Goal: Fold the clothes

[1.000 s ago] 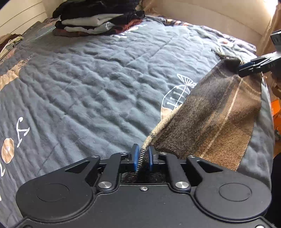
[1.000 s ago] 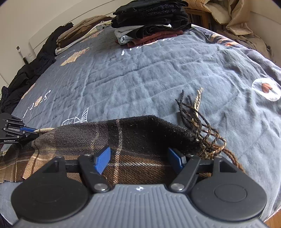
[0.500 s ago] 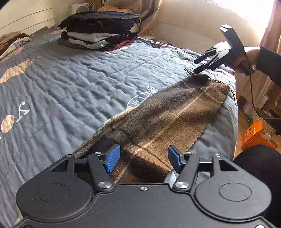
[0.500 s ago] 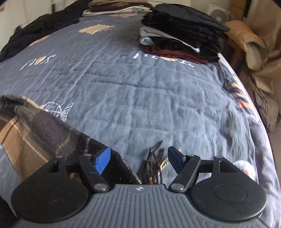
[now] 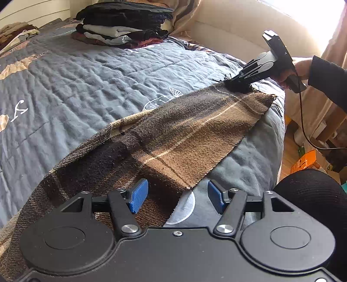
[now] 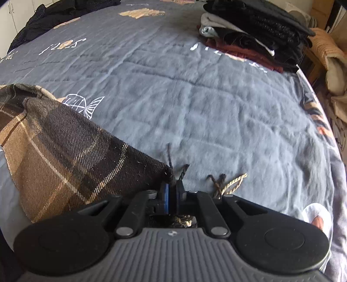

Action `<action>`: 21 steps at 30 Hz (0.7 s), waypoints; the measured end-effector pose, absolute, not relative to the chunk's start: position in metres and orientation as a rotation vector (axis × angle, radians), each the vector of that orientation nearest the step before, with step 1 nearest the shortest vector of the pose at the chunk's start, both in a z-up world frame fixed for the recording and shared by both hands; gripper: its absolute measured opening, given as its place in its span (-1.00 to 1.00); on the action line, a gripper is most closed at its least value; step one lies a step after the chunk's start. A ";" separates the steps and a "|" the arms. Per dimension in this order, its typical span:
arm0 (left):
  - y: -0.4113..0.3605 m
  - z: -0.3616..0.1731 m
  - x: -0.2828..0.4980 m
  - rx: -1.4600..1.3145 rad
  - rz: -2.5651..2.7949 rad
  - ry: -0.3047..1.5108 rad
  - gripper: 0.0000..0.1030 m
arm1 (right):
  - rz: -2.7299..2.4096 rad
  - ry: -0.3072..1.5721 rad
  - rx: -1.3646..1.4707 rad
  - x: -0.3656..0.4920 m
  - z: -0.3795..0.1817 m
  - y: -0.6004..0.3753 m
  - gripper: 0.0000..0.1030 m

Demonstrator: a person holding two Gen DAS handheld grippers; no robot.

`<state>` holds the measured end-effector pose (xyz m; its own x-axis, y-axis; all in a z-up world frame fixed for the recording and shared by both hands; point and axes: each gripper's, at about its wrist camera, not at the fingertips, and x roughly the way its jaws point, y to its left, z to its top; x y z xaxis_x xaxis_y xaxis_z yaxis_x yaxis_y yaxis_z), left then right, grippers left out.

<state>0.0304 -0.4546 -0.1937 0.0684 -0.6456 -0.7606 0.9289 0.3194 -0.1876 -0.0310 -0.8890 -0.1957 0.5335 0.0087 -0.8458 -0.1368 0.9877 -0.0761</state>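
So there's this brown plaid scarf point(image 5: 184, 132) lying stretched along the near edge of the bed, on top of a grey quilted bedspread point(image 5: 86, 86) with little white butterfly and lettering prints on it. The left gripper point(image 5: 176, 196) has its blue pads spread wide apart and isn't holding anything; it just sits over the near end of the scarf, with the cloth's edge running between the two fingers. The right gripper point(image 6: 171, 194) is the opposite: its pads are squeezed together on the dark far corner of the scarf, right where the fringe point(image 6: 225, 184) starts, and a few dark and tan tassel strands poke out past the tips onto the bedspread. From the left wrist view you can see that right gripper point(image 5: 240, 79) pressed down on that corner, with the person's hand point(image 5: 300, 69) and a dark sleeve behind it and a cable hanging off the handle. The scarf looks doubled over lengthwise, though I can't tell how many layers. At the back of the bed there's a stack of folded clothes point(image 5: 121, 26), mostly black with some grey and dark red stuff lower down. More dark clothes point(image 6: 60, 15) sit piled at the far left corner.
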 end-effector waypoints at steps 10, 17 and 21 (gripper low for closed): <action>-0.441 -0.188 0.029 0.360 -1.202 0.871 0.22 | -0.163 0.939 -0.371 -0.008 -0.192 -0.898 -0.67; -0.394 -0.180 0.035 0.253 -1.086 0.869 0.32 | -0.156 0.883 -0.122 -0.031 -0.166 -0.914 0.10; -0.363 -0.179 0.034 0.213 -1.011 0.883 0.32 | 0.038 0.834 0.014 -0.040 -0.156 -0.876 0.17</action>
